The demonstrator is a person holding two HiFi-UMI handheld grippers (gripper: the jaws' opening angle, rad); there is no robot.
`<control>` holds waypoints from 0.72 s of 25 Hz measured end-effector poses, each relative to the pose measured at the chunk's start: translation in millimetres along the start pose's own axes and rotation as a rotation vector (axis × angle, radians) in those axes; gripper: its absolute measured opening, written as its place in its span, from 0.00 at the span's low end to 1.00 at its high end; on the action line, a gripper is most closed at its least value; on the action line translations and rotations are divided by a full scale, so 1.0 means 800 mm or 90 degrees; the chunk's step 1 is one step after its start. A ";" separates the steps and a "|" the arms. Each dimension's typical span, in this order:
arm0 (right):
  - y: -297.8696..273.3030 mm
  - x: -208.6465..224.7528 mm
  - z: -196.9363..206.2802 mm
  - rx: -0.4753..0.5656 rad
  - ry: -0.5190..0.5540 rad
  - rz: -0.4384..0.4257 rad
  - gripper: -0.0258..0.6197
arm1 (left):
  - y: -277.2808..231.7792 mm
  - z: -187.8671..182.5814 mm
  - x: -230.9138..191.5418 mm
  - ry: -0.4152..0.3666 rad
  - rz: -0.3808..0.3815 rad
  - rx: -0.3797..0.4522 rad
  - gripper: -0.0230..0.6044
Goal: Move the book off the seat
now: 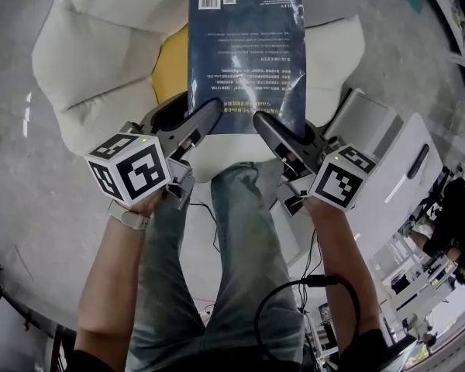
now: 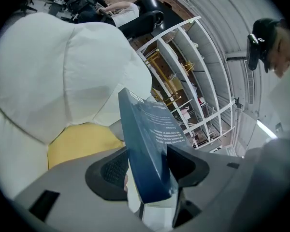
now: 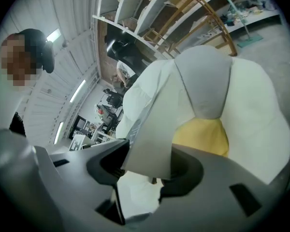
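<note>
A dark blue book [image 1: 246, 53] with white print on its cover hangs in the air over a white petal-shaped seat [image 1: 93, 45] with a yellow centre [image 1: 170, 70]. Both grippers hold its near edge. My left gripper [image 1: 211, 111] is shut on the near left corner, and my right gripper [image 1: 261, 124] on the near right corner. In the left gripper view the blue cover [image 2: 144, 144] stands edge-on between the pads of the left gripper [image 2: 147, 172]. In the right gripper view the book's pale side [image 3: 152, 139] fills the gap of the right gripper [image 3: 145, 166]. The yellow cushion [image 3: 203, 135] lies beyond it.
A white box-like unit [image 1: 387, 149] stands to the right of the seat. The person's jeans-clad leg [image 1: 244, 239] and a black cable [image 1: 294, 304] are below the grippers. White shelving [image 2: 198, 76] stands behind the seat. Wooden frames [image 3: 203, 13] rise behind it.
</note>
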State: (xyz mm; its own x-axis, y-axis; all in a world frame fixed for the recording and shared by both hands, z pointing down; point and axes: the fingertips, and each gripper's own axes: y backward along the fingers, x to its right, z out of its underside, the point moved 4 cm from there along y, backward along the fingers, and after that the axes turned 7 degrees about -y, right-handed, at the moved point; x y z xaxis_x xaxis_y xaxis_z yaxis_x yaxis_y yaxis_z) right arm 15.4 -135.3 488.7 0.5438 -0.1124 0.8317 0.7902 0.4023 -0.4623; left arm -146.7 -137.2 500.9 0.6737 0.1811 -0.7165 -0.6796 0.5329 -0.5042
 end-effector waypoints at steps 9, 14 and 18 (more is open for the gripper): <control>0.027 -0.051 -0.005 0.070 0.022 -0.010 0.35 | 0.032 -0.033 0.039 -0.069 0.031 0.008 0.44; 0.030 -0.065 0.001 0.127 0.032 -0.009 0.35 | 0.040 -0.048 0.044 -0.121 0.060 -0.004 0.44; 0.033 -0.096 0.027 0.179 0.028 0.002 0.35 | 0.070 -0.053 0.048 -0.162 0.093 -0.019 0.44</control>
State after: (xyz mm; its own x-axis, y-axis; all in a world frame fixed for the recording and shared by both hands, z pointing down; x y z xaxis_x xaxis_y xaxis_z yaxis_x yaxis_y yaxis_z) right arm -11.6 -96.3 419.2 0.5626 -0.1474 0.8134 0.6827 0.6378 -0.3566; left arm -171.3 -135.6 424.6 0.6161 0.4581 -0.6407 -0.7809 0.4615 -0.4210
